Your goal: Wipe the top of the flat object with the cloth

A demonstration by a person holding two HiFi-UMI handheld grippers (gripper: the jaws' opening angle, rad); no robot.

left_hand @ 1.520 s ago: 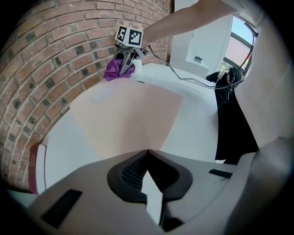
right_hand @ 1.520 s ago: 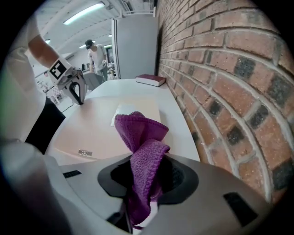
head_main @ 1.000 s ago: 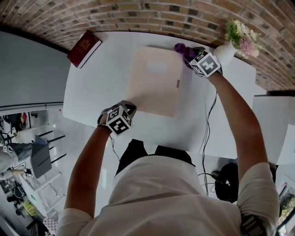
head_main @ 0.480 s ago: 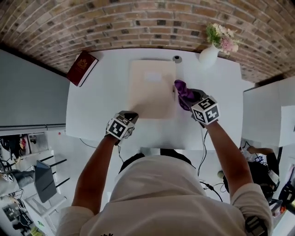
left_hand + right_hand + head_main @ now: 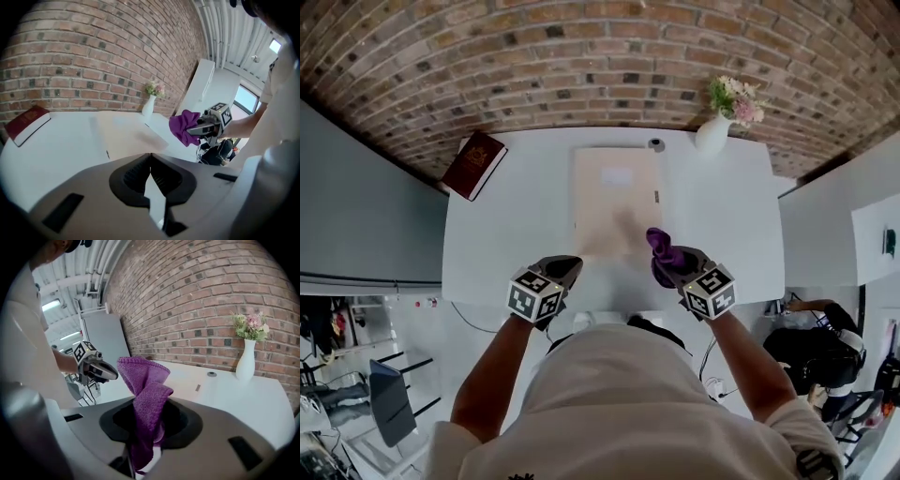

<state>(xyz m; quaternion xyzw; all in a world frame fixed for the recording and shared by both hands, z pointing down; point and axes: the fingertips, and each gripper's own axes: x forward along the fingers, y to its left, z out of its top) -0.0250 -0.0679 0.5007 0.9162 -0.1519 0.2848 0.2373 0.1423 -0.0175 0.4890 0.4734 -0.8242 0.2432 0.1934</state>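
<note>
A flat beige folder lies in the middle of the white table; it also shows in the left gripper view. My right gripper is shut on a purple cloth, which bunches up out of its jaws. It hangs in the air off the folder's near right corner, not touching it. My left gripper is shut with nothing in it, at the table's near edge, left of the folder. In the left gripper view the cloth hangs to the right.
A dark red book lies at the table's far left corner. A white vase of flowers stands at the far right, a small round object beside it. A brick wall runs behind the table.
My right gripper has carried the cloth from the folder's far right corner back along its right side to the near edge. The left gripper has drawn back slightly toward the person.
</note>
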